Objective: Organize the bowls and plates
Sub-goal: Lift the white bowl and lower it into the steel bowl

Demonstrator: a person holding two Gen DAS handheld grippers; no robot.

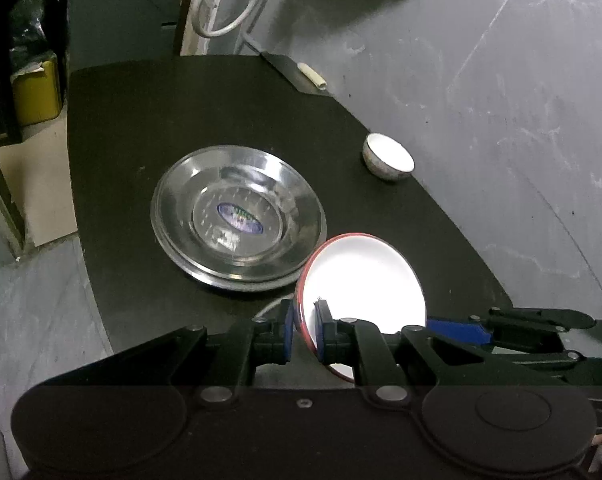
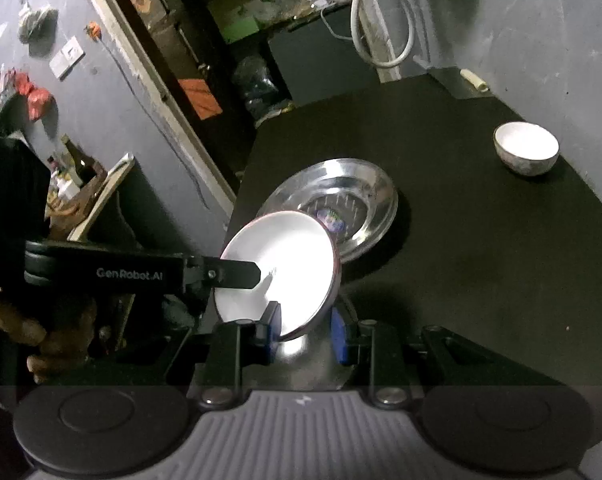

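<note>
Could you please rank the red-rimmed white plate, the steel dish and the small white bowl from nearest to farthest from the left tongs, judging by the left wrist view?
1. Red-rimmed white plate: its rim is clamped in the left tongs.
2. Steel dish: just beyond, toward the left.
3. Small white bowl: farthest, near the table's right edge by the wall.

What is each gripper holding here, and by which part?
Both grip the red-rimmed white plate by its rim: the left gripper on one edge, the right gripper on another, tilted above the table.
</note>
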